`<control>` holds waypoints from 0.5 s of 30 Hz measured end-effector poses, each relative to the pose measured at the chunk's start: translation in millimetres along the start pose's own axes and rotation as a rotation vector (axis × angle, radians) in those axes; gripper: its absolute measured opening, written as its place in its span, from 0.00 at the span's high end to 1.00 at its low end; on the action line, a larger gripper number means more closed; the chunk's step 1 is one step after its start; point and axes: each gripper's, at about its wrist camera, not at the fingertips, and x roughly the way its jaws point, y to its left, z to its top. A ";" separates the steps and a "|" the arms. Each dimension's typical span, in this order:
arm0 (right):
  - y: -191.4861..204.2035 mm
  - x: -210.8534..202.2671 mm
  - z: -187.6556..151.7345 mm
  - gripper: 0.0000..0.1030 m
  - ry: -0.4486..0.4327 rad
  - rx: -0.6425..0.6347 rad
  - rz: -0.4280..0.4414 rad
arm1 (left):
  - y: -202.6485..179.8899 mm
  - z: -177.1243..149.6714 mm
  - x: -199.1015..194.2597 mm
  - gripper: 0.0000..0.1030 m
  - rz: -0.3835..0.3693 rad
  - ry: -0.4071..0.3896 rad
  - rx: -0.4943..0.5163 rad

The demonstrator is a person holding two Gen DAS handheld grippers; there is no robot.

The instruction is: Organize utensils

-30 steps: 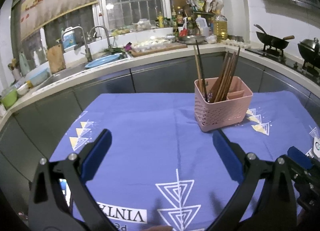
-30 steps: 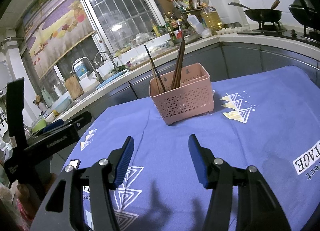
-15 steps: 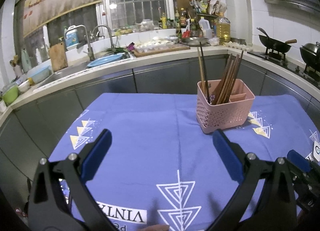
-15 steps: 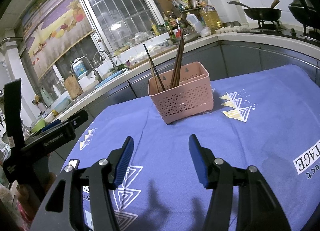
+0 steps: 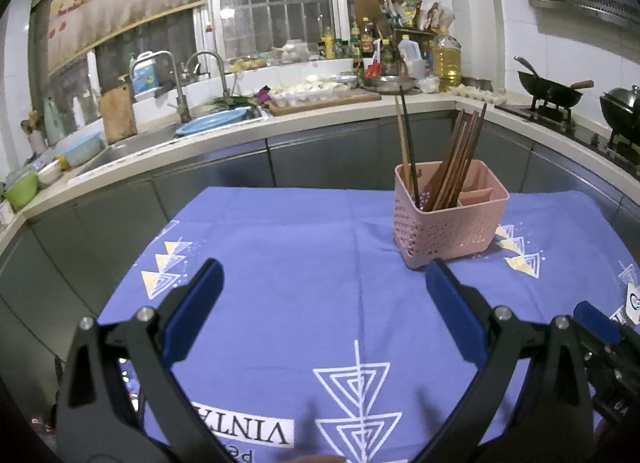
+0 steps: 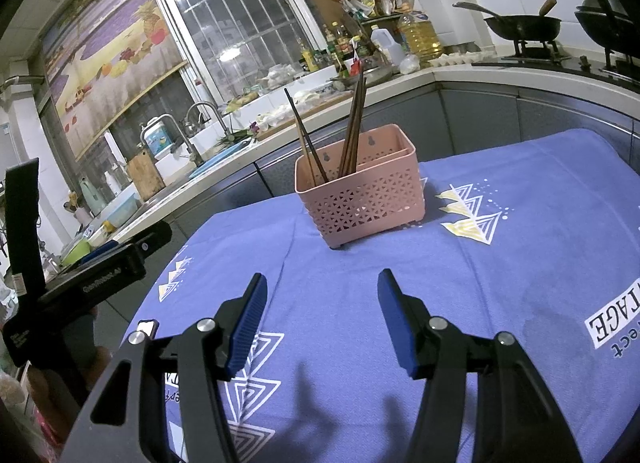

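Both grippers hang above the near edge of the blue cloth [image 5: 304, 263] that covers the counter. Left gripper [image 5: 322, 283]: jaws wide apart, nothing between them. Right gripper [image 6: 320, 295]: jaws about half open, also empty. Both point down at a slant toward the pink basket [image 6: 360, 199], which reads as a ready pose rather than a reach.

The basket stands on the far part of the cloth, well clear of both grippers. Chopsticks [image 5: 456, 159] stand upright in it, most bunched and leaning in the rear left compartment, with a pair [image 5: 406, 143] apart at the left wall. Leaning is just what long sticks do in a short bin. The smaller front compartments look empty from here. No loose utensils show on the cloth, so my read is the sorting is done or nearly done; whether the split pair counts as sorted I cannot tell.

Around: a steel kitchen worktop [image 5: 240, 131] curves behind, with sink and faucet [image 5: 216, 71], a blue basin [image 5: 216, 123], a cutting board with food [image 5: 320, 99], an oil bottle [image 5: 448, 63], and a wok [image 5: 552, 89] on the stove at right.

Obstructions: none between grippers and basket. Only the tall stick tops would catch a jaw coming in low across the rim. The left gripper's body sits at the left edge of the right wrist view, clear of the basket.
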 end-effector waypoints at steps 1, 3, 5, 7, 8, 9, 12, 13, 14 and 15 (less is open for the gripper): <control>0.0 -0.1 -0.1 0.43 0.000 0.000 0.000 | -0.5 -0.1 0.2 0.06 0.000 -0.001 0.002; 0.0 -0.1 -0.1 0.43 -0.001 0.000 0.000 | -2.2 -0.8 0.7 0.06 0.003 0.003 0.010; 0.3 -0.2 0.2 0.43 -0.004 -0.002 0.001 | -3.1 -1.2 1.6 0.06 -0.001 0.012 0.009; 0.7 -0.5 0.5 0.43 -0.006 -0.005 0.001 | -2.9 -1.1 2.1 0.06 -0.004 0.017 0.003; 0.7 -1.5 0.8 0.43 -0.007 -0.006 0.001 | -2.7 -0.7 2.1 0.06 0.006 0.018 0.000; 0.4 -2.2 1.0 0.43 -0.008 -0.006 0.001 | -2.8 -0.5 2.1 0.06 0.014 0.017 0.000; 0.0 -2.1 1.1 0.43 -0.006 -0.003 0.001 | -3.0 -1.1 1.8 0.06 0.017 0.012 0.000; 0.1 -2.2 1.0 0.43 -0.007 -0.004 0.001 | -2.8 -1.5 1.7 0.06 0.014 0.013 -0.003; 0.0 -2.6 1.2 0.43 -0.006 -0.003 0.000 | -2.5 -1.3 1.9 0.06 0.013 0.015 -0.007; -0.1 -2.9 1.3 0.43 -0.005 -0.003 0.000 | -2.8 -1.4 1.6 0.06 0.016 0.016 -0.008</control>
